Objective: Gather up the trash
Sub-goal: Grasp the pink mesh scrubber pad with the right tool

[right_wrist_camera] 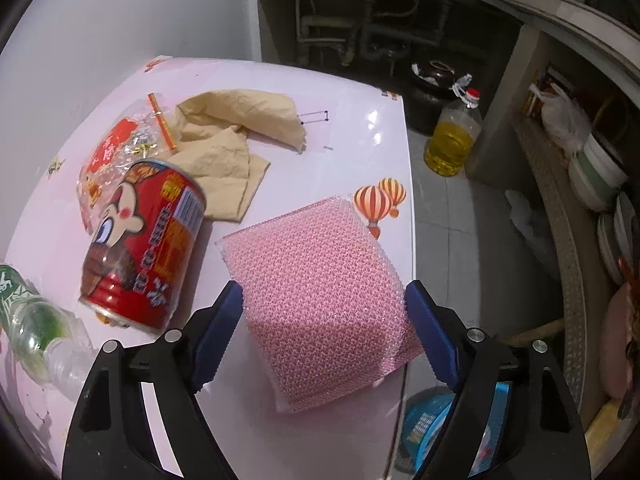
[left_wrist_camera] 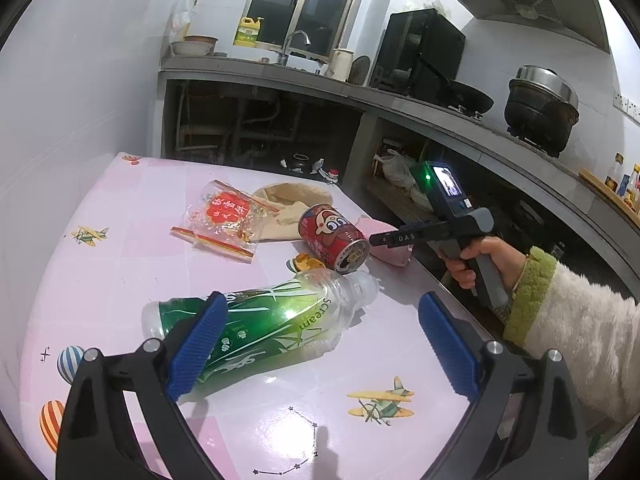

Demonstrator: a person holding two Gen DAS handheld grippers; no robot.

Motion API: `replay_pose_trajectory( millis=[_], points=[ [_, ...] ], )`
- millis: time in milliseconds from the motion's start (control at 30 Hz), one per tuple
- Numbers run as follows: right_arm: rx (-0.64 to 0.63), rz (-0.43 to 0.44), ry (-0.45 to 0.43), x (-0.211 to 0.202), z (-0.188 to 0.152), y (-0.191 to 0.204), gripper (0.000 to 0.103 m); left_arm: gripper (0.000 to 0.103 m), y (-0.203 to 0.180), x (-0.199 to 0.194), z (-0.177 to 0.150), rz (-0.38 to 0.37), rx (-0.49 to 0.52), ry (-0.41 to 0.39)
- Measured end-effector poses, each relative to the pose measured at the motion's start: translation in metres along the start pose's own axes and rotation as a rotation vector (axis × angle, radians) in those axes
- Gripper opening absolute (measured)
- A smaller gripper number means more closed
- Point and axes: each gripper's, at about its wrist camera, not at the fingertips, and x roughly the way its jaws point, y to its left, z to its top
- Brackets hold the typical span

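Currently the pink mesh-covered rectangular scouring sponge (right_wrist_camera: 320,300) lies flat at the right-hand edge of the pink patterned tabletop (right_wrist_camera: 352,120), one near corner overhanging the edge. The right gripper (right_wrist_camera: 324,332) stands spread wide, one blue pad on each side of the sponge, not yet pinching it. Judged from its look, the sponge is light, soft and compressible; the mesh offers good friction. Take hold across the short sides, near the middle, and expect the body to squash before the grip firms. Its long axis runs from the gripper away toward the far table edge, roughly in line with the fingers.

Just left of the sponge lies a red printed tin can (right_wrist_camera: 144,248) on its side, with a crumpled tan cloth (right_wrist_camera: 232,140) and a clear red-printed plastic bag (right_wrist_camera: 116,148) beyond it.

The left gripper (left_wrist_camera: 320,344) is likewise spread, poised over a clear green-labelled plastic bottle (left_wrist_camera: 264,328) that lies on its side, uncapped neck toward the can.
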Motion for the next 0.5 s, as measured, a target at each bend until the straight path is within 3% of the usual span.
replay_pose_trajectory(
  millis=[167,500],
  points=[
    [0.073,0.02,0.01,-0.014,-0.021,0.0,0.078,0.094,0.004,-0.004,0.001,0.004,-0.01,-0.012],
    [0.191,0.018,0.037,-0.063,-0.094,0.009,0.078,0.091,0.012,-0.016,0.0,0.044,-0.002,-0.044]
  ],
)
